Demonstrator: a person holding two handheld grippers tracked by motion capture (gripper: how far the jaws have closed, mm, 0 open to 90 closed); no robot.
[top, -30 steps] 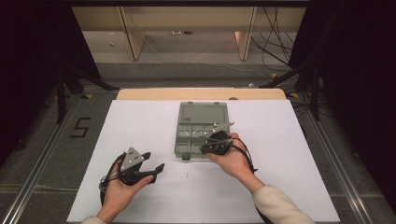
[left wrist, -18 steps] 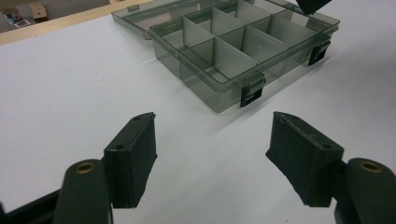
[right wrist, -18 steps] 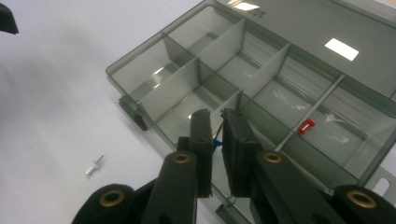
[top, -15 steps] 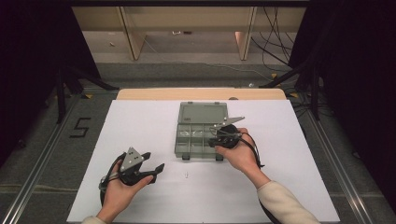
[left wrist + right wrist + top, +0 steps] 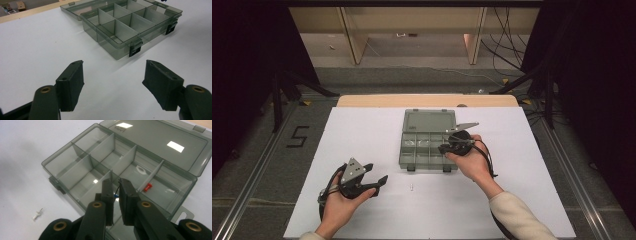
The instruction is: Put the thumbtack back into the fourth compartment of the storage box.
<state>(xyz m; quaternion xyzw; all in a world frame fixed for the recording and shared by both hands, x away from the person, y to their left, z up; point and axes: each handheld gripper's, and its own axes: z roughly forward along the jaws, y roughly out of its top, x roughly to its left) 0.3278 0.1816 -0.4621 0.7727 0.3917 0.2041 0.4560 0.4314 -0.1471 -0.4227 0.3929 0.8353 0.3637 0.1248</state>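
A smoky-grey clear compartment box point(image 5: 403, 150) lies open at mid-table, its lid point(image 5: 429, 121) flat behind it. My right gripper point(image 5: 444, 148) hovers over the box's right-hand compartments. In the right gripper view its jaws point(image 5: 115, 182) are shut on a small blue pushpin point(image 5: 115, 195), whose dark needle points up between them. A red pushpin point(image 5: 148, 187) lies in a compartment just beyond. My left gripper point(image 5: 378, 173) rests low at the front left, open and holding nothing point(image 5: 113, 65), pointing toward the box point(image 5: 117, 42).
A white pushpin point(image 5: 411, 188) lies loose on the white table sheet in front of the box, also visible in the right gripper view point(image 5: 37, 214). The box's black latches point(image 5: 134, 50) face the front. Bare white sheet surrounds the box.
My right gripper has shifted slightly back and to the right over the box, still shut. The left gripper has stayed in place.
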